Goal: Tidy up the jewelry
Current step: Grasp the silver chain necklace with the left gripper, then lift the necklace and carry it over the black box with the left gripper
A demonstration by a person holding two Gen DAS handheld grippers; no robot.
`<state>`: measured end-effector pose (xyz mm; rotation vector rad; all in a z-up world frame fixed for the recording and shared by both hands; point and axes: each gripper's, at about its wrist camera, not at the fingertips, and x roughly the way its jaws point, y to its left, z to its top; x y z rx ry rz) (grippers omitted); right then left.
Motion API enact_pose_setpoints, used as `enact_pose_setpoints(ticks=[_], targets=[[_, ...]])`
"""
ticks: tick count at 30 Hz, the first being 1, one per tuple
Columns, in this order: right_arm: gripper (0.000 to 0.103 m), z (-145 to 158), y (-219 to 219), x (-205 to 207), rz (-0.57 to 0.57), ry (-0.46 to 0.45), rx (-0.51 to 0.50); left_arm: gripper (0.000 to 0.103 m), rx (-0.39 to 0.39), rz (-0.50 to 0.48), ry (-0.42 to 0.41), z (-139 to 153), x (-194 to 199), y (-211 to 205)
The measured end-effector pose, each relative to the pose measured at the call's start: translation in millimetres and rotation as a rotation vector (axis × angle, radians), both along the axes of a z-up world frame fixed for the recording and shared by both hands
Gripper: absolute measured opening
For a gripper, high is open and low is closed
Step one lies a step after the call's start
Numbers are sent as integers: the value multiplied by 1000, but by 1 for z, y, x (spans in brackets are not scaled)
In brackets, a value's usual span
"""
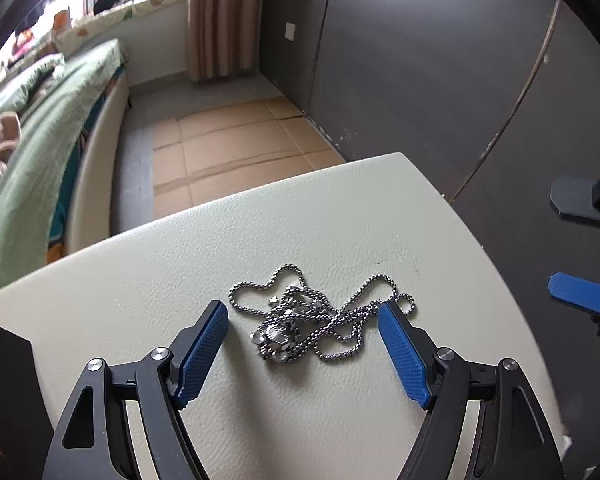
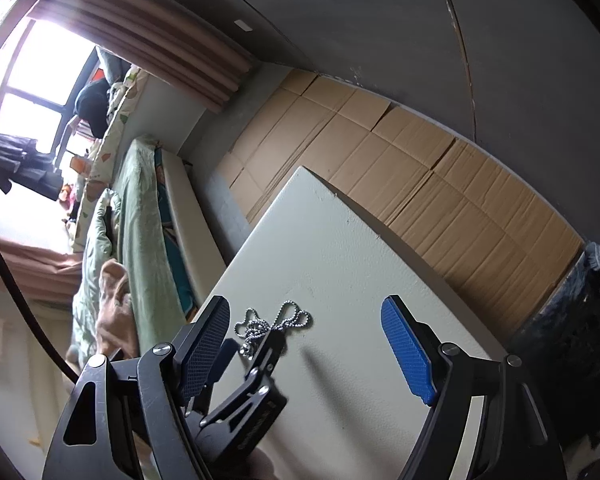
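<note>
A tangle of silver chain necklaces (image 1: 320, 320) lies on the cream textured tabletop (image 1: 260, 232). My left gripper (image 1: 302, 306) stands open just over it, one blue pad on each side of the pile; the right pad's tip (image 1: 388, 312) overlaps a chain loop, and the jaws do not press on it. My right gripper (image 1: 568, 246) shows at the right edge, off the table's corner. In the right wrist view my right gripper (image 2: 304, 304) is open and holds nothing. The necklaces (image 2: 276, 322) lie just ahead of it, with the left gripper (image 2: 254, 340) over their near part.
The tabletop (image 2: 340, 240) ends in a near far edge and a rounded right corner. Flattened cardboard (image 1: 228, 140) covers the floor beyond. A bed with a green cover (image 1: 40, 168) runs along the left. Dark wall panels (image 1: 420, 60) stand behind. A dark block (image 1: 0, 392) sits at the lower left.
</note>
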<state>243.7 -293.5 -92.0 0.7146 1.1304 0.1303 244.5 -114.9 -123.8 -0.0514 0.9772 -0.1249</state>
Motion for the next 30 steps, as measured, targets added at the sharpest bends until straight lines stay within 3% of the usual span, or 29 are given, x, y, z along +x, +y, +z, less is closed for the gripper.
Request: enact_pose_setpoints(ticks=[2,4,6,7,9,11,17,30], targets=[[78,-1,2,1,8,5,-1,75,79,-23,-18,-3,-3,-10],[79,-2,3,0,11,9,-7,66,69,-46,-43,-2,-7,-11],[79,-2,3,-1,12,9,-8,47,71,-48,-51,0,-9,-8],[79,-1,2,-1,11,8,-7,30,72,-47,-54,0,-10,-5],[79,1,2,-3,8,2,-10,28,48,-55,-52,1,-10,0],[79,3,2,-4,5,-3,-17,16,20,-57,-41,1,-10,6],[79,2,7,-5,22,0,-19,14,-44,-23,-14,3,-15,20],[79,0,16,-22,72,1,-46,14,-149,82,-131,58,-54,58]])
